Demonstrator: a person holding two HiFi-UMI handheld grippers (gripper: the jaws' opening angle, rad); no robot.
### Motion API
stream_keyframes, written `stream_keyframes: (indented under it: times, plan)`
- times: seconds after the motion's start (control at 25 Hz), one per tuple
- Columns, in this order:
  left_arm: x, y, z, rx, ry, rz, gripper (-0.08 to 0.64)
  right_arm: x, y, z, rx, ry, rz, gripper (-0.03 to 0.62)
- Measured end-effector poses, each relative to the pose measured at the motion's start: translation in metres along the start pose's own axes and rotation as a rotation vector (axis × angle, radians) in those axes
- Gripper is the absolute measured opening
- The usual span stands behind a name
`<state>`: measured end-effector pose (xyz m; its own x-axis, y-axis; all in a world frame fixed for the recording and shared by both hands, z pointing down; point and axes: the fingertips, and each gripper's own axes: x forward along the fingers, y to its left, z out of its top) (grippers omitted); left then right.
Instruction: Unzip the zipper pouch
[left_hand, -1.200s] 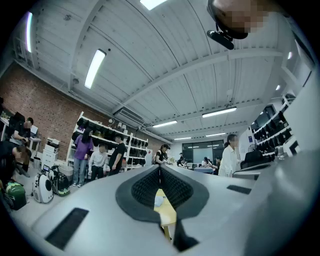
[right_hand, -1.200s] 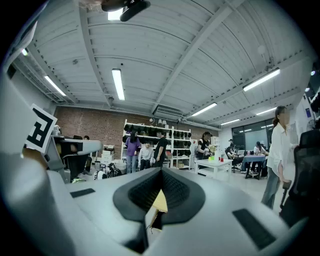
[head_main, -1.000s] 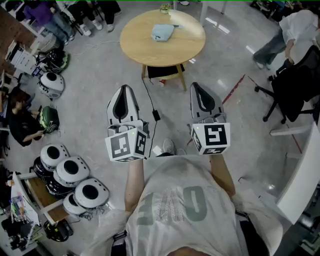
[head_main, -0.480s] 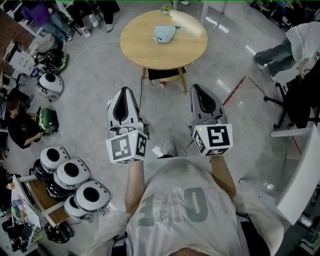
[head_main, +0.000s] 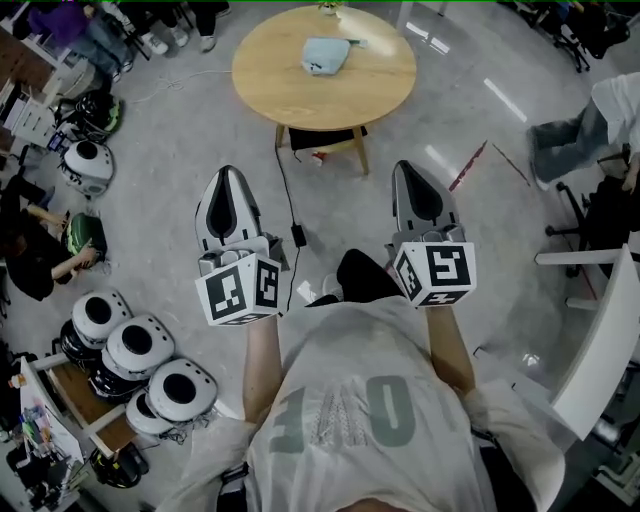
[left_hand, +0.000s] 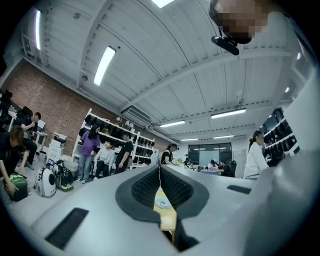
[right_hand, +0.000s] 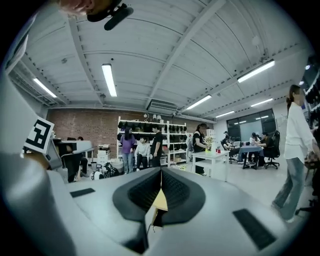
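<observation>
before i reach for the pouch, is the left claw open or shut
Shut: the left claw has its jaws meeting at the tips, nothing held.

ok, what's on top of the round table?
A light blue zipper pouch near the middle, a small plant at the far edge. Anything beneath the pouch is covered.

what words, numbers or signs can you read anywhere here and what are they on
"O" followed by what may be "F" or "E": big pale letters on the person's shirt; the rest is lost in folds.
No words: the left marker cube and right marker cube carry only black-and-white square patterns.
Anything on the shelves: too small to read.
</observation>
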<state>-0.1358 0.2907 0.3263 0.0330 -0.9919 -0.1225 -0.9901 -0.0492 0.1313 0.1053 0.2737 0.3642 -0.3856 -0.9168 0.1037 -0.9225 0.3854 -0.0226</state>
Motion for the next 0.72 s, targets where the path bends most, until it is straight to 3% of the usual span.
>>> stream_keyframes:
  times: [0.36,0.72]
  plan:
    - [0.053,0.002,-0.01,0.005,-0.003,-0.026,0.028,0.054,-0.021,0.01,0.003,-0.043,-0.023,0.029]
    - [0.17,0.007,-0.016,0.032,0.0,-0.032,0.029,0.172,-0.054,0.03,-0.006,-0.055,0.012,0.029]
